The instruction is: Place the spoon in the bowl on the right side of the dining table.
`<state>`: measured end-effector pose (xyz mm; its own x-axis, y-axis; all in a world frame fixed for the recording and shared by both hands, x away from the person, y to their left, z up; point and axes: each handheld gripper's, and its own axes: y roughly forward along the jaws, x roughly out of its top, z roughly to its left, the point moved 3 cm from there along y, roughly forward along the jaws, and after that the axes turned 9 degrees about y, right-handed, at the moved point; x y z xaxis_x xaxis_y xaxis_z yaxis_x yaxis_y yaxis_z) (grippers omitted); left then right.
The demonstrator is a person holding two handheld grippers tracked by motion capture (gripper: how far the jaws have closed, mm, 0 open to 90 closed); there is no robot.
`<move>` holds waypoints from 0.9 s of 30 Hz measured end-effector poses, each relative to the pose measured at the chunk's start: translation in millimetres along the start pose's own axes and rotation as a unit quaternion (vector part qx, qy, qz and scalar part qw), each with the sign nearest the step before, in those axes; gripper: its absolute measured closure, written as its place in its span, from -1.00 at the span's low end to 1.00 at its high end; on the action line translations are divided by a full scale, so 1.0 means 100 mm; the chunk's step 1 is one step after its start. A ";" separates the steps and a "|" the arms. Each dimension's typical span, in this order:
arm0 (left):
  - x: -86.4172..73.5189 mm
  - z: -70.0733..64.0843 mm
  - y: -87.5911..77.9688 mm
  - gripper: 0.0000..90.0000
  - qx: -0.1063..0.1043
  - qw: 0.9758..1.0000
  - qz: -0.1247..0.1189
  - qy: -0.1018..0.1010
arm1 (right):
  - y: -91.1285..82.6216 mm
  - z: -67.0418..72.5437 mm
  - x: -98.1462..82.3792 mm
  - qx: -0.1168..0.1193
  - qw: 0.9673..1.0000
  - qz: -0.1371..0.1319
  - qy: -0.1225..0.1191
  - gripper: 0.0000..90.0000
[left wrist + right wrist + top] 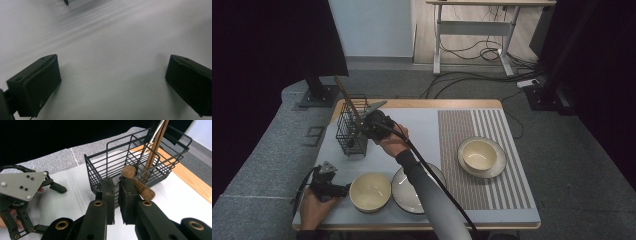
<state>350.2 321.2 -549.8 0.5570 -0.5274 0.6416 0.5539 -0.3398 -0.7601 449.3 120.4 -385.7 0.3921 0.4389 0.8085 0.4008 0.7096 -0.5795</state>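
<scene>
The right gripper (117, 195) has its two blocky black jaws squeezed almost together on the stubby brown handles (138, 185) of some utensils. They look like cork or rough wood, rounded at the ends, and they sit right at the near rim of the black wire basket (120, 162). In the high view that basket (351, 127) stands on the far left part of the table, a squarish cage of thin dark rods, with a long wooden stick (346, 95) poking up out of it at a slant. A metal rod and more wooden sticks (155, 142) lean in its far corner.

The left gripper (332, 187) rests low at the near left, jaws spread wide over the plain, smooth pale grey mat (107, 50), nothing between them.

Just to its right is a glossy cream bowl (370, 191), then a round grey plate (412, 192) partly under the right forearm. Further right, a second cream bowl (479, 154) sits on its own plate on a striped woven placemat (497, 125).
</scene>
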 end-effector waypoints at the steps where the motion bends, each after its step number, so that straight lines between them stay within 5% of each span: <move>1: 0.00 0.00 0.00 -1.00 0.000 1.000 0.000 0.000 | -0.02 0.00 0.01 0.000 1.000 0.000 -0.002 0.86; 3: 0.00 0.00 0.00 -1.00 0.000 1.000 0.000 0.000 | -0.05 0.00 0.02 -0.004 1.000 -0.003 -0.003 0.97; 27: 0.00 0.00 0.00 -1.00 -0.001 1.000 -0.001 -0.001 | -0.38 -0.01 0.17 -0.010 1.000 -0.020 -0.014 0.98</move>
<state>350.3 321.1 -549.9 0.5572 -0.5261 0.6425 0.5531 -0.3420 -0.7597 441.7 100.1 -349.6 0.3526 0.4259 0.8333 0.4326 0.7154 -0.5487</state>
